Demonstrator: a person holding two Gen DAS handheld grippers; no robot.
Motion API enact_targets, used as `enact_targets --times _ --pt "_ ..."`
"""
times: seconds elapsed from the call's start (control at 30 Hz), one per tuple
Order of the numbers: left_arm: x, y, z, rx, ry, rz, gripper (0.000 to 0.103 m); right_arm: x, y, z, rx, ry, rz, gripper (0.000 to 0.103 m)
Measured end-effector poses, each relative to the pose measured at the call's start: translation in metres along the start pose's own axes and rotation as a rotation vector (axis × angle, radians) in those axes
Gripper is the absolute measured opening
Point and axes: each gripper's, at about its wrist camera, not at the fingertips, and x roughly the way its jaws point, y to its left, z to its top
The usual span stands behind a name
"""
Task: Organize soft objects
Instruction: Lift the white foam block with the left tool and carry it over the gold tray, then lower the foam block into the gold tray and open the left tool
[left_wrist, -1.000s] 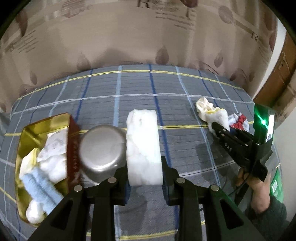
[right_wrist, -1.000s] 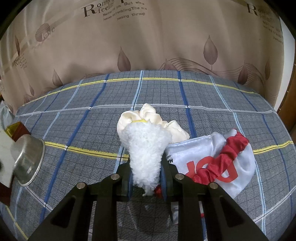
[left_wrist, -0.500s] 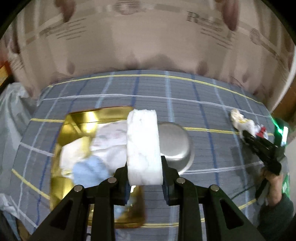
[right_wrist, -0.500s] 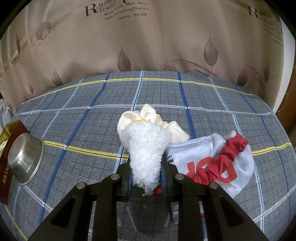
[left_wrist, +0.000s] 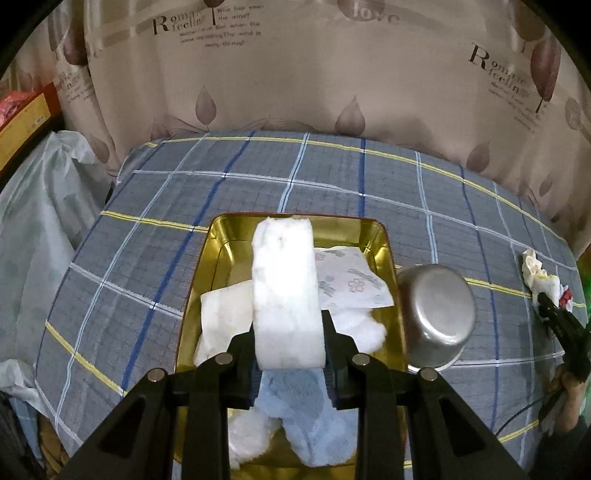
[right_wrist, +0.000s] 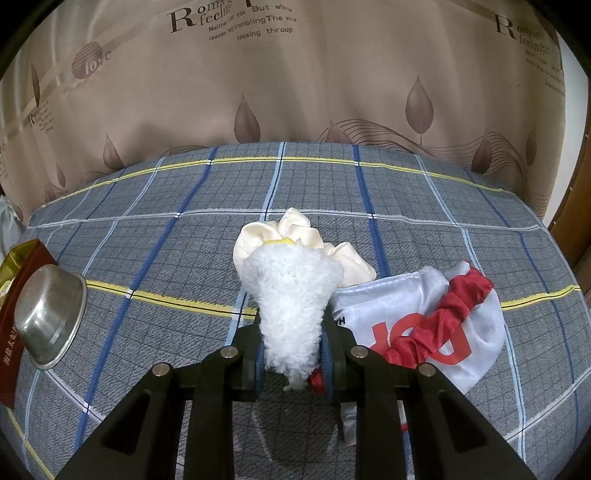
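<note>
White foam pad: thick, rectangular, held upright between the jaws of the left gripper, which are clenched on its lower end. It hangs above the gold tin tray, not touching the contents.

Tray contents: a white floral-print cloth toward the far right corner, a cream folded cloth on the left side, a tuft of white stuffing by the right wall, a pale blue towel at the near end, partly hidden by the gripper.

The tray sits toward the left edge of the bed, on the grey plaid sheet. A steel bowl, tipped on its side, leans against the tray's right wall.

White fleecy cloth: grasped by the right gripper, jaws clamped on its narrow lower end; the wider end fans out ahead. A bit of red fabric also shows at the right jaw; whether it is pinched I cannot tell.

Just beyond and touching the fleecy cloth: a cream scrunchie. To its right, a white satin bag with red print, a red scrunchie lying across it. This pile is toward the right edge of the bed, well apart from the tray.

Beige leaf-print curtain behind the far edge. A hand carries the right gripper at the left view's right margin.
</note>
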Motion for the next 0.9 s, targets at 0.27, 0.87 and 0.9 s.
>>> enact_targets --times 0.27,0.87,0.9 --pt "0.012 0.006 0.01 -0.009 0.023 -0.007 0.028 0.0 0.0 0.0 -0.001 0.0 -0.002 0.022" --pt "-0.01 0.023 0.021 -0.054 0.016 0.006 0.055 0.001 -0.001 -0.001 -0.012 0.002 -0.011 0.023" --pt "-0.014 0.025 0.02 -0.055 0.01 0.008 0.055 0.001 0.0 -0.001 -0.013 0.002 -0.011 0.023"
